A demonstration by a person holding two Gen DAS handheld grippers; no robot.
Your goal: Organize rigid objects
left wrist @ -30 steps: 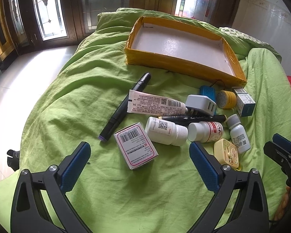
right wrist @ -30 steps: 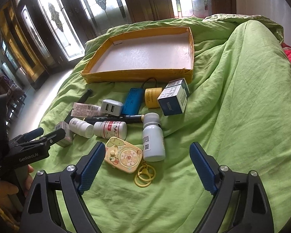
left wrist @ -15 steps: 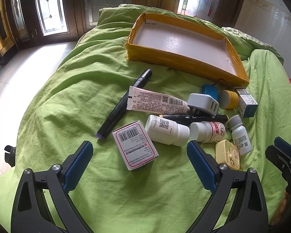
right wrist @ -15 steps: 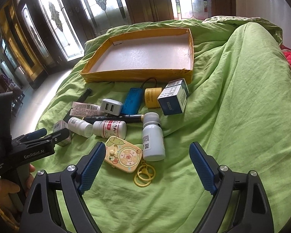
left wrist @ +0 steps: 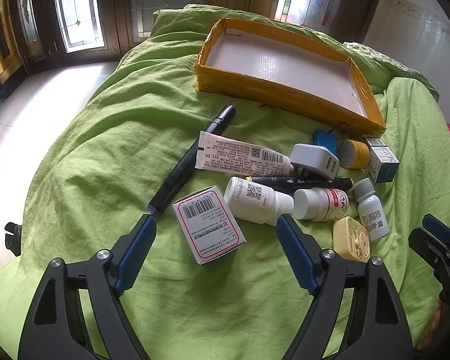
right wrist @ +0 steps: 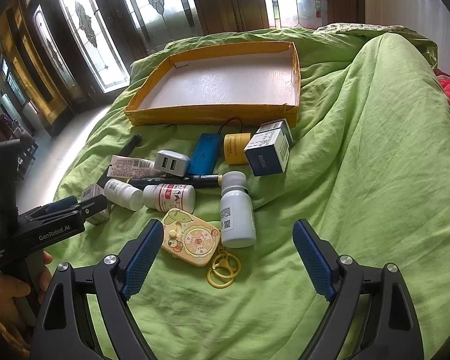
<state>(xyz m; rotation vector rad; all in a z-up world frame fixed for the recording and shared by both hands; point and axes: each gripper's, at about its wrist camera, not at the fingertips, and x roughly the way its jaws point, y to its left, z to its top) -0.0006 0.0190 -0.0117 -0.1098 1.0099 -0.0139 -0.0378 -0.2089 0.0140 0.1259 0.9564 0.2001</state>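
A rumpled green bedsheet [left wrist: 111,150] covers the bed; stained-glass doors [right wrist: 84,39] and pale tiled floor [left wrist: 21,114] lie beyond.

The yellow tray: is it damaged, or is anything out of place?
The yellow tray looks intact but holds nothing. The white bottles and black marker lie tipped in a heap on the green sheet.

Daylight through windows [left wrist: 75,15]; floor glare, fisheye-warped edges.

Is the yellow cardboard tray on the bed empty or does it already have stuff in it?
Empty. The yellow cardboard tray shows only its bare white floor in both views; the bottles, boxes and pens all lie on the green bedspread in front of it.
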